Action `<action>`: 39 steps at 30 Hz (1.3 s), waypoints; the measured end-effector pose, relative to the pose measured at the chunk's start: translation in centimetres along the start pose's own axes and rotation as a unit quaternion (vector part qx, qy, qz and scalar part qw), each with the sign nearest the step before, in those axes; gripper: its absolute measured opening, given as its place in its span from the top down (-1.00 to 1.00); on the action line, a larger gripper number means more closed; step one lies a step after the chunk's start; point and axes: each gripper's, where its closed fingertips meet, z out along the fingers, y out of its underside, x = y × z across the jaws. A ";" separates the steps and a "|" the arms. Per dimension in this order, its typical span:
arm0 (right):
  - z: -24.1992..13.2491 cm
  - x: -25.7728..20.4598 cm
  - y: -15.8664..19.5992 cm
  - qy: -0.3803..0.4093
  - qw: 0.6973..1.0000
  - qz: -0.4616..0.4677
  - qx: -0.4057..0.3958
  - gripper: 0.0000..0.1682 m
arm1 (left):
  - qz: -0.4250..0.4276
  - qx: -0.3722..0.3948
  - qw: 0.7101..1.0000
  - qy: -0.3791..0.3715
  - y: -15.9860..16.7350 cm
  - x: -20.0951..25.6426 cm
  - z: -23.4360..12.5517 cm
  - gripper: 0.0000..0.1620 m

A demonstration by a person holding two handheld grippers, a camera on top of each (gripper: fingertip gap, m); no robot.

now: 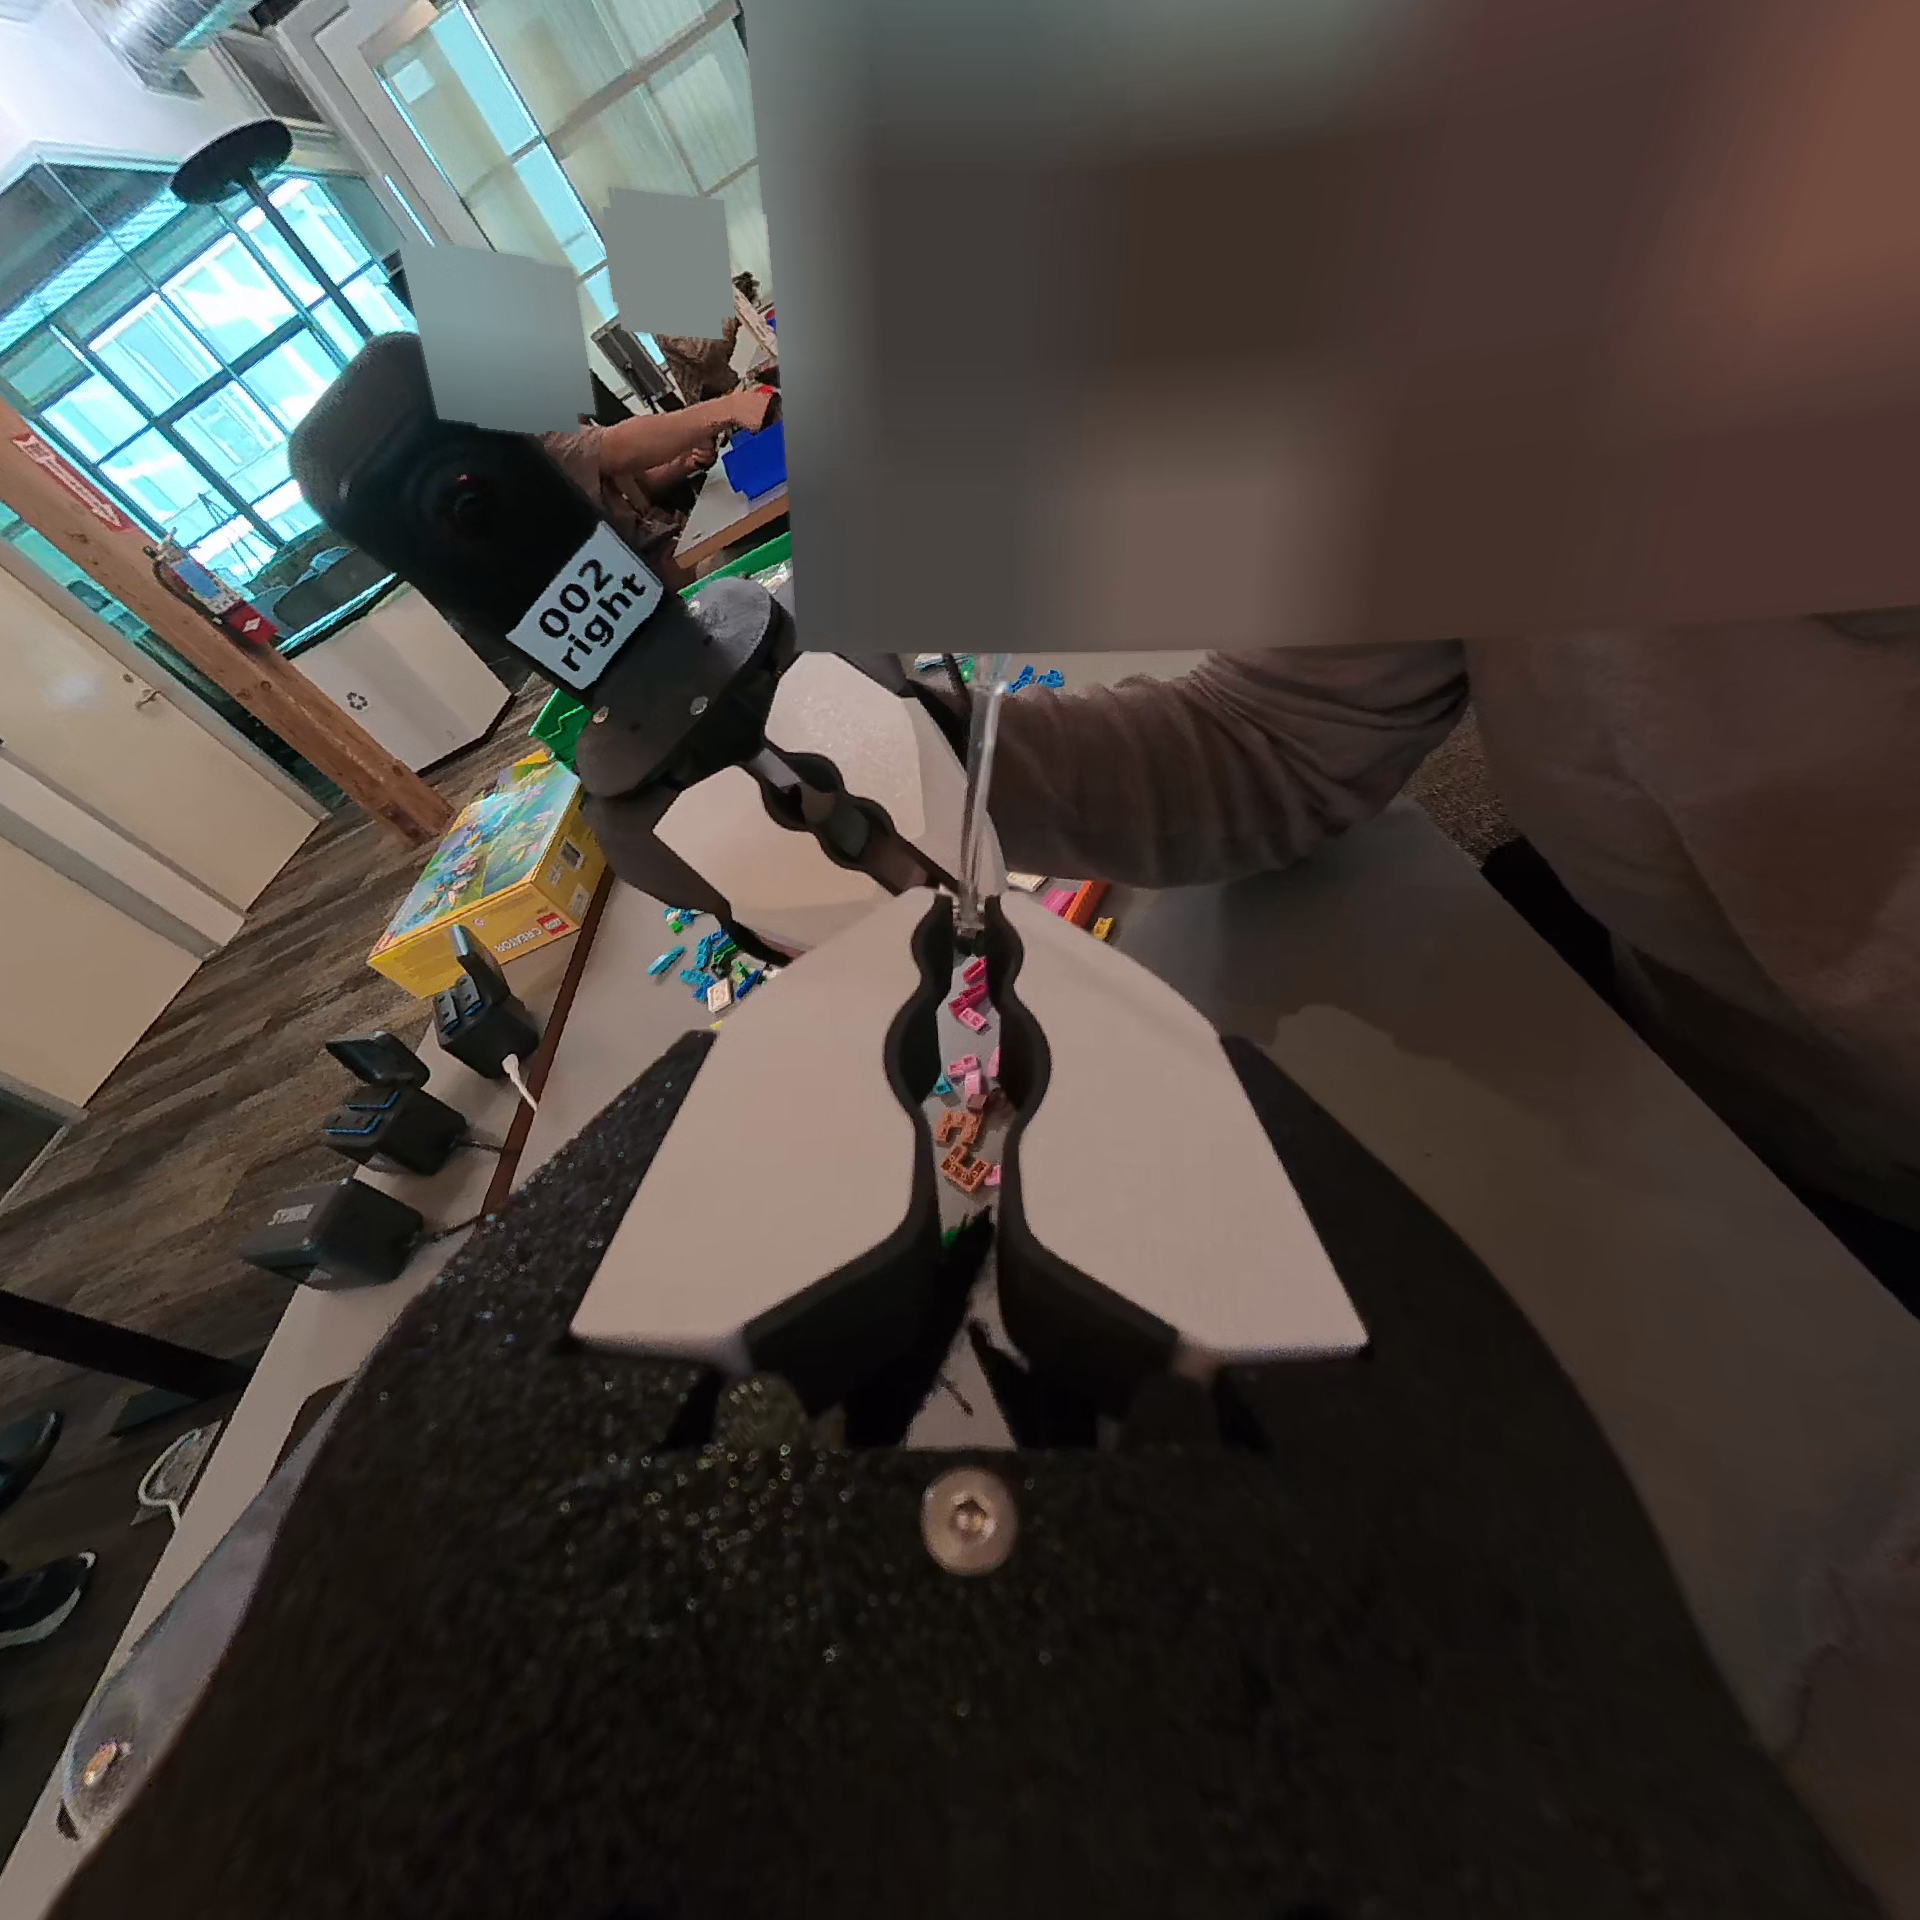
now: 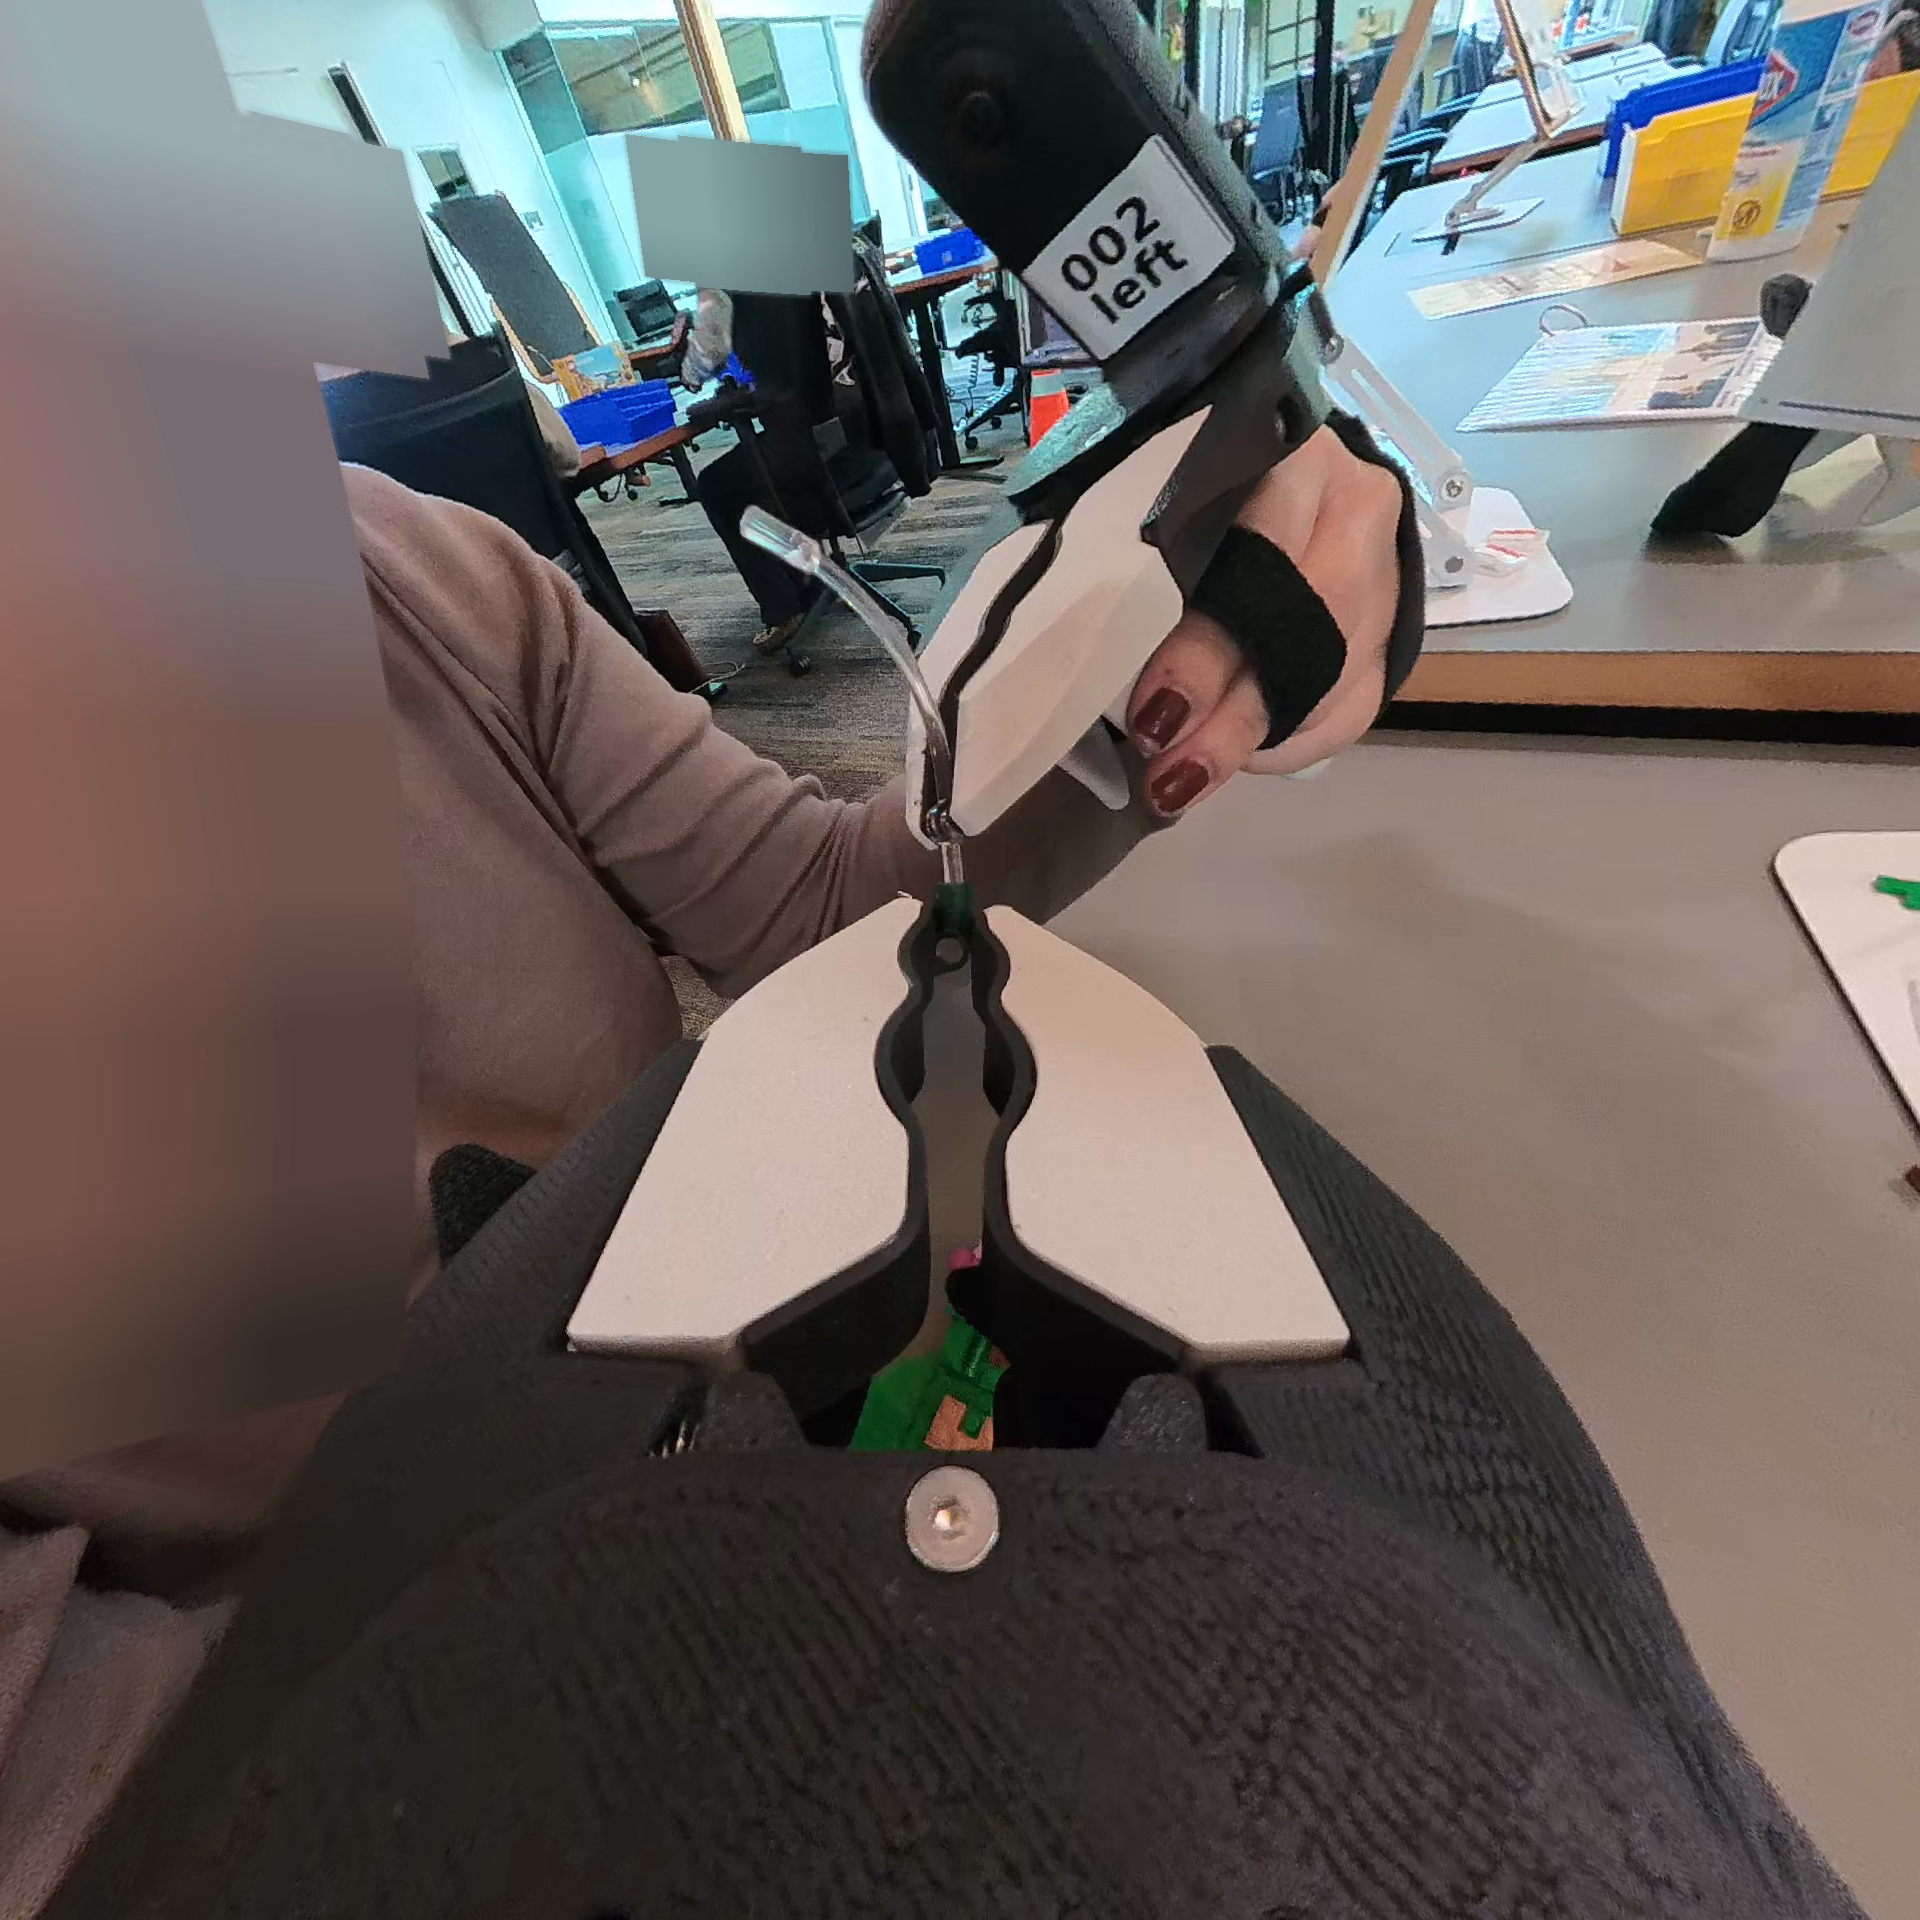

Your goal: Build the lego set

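At the centre of both frames, the left gripper (image 1: 968, 920) pinches a clear curved rod (image 2: 831, 592), and the right gripper (image 2: 951, 930) clamps a small green piece (image 2: 952, 902) touching the rod's lower end, above the grey table (image 2: 1455, 1039).

tall grid windows (image 1: 177, 343) (daylight), wood-look floor (image 1: 239, 1091), office desks (image 2: 665, 442)

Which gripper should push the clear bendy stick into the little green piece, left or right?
Probably the left. The left gripper is shut on the clear bendy stick, whose tip hangs just above the little green piece. The right gripper pinches that piece and can simply hold it steady.
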 end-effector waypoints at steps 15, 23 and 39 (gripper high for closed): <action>0.4 0.1 0.0 -0.009 1.000 -0.024 0.006 0.99 | 0.008 -0.009 1.000 -0.002 0.2 -0.4 0.9 0.93; 0.1 0.4 -0.6 -0.003 0.999 -0.025 0.030 1.00 | 0.013 0.022 0.999 -0.031 -0.2 -1.3 0.8 0.93; -0.7 2.0 -1.1 0.113 0.991 -0.073 0.010 1.00 | 0.001 0.028 0.997 -0.078 0.3 -2.9 0.4 0.92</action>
